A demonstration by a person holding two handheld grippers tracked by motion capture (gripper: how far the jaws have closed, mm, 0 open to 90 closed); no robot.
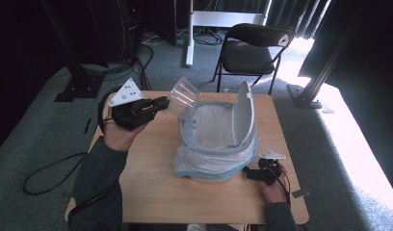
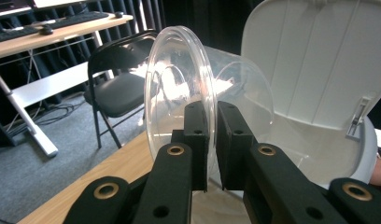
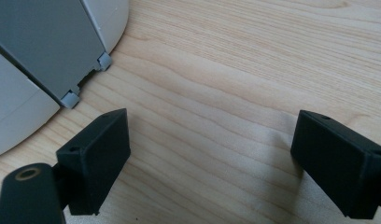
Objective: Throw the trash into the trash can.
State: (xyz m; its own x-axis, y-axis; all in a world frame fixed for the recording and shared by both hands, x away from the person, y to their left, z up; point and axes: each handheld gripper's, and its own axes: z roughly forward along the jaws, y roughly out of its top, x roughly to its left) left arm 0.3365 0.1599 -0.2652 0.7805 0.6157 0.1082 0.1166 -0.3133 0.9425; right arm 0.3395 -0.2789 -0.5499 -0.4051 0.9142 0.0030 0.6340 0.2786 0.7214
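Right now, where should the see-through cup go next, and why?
Probably a little further over the bin and then let go. The left hand-held gripper pinches the cup by its wall, tipped on its side, just beside the bin's open mouth, and the lid stands up.

My left gripper (image 1: 162, 102) holds the cup (image 1: 183, 97) left of the bin (image 1: 218, 144); my right gripper (image 1: 247, 173) rests on the table (image 1: 156, 187), right of it.

High view looks down; gripper views sit close, sharing the bin (image 1: 218, 144).
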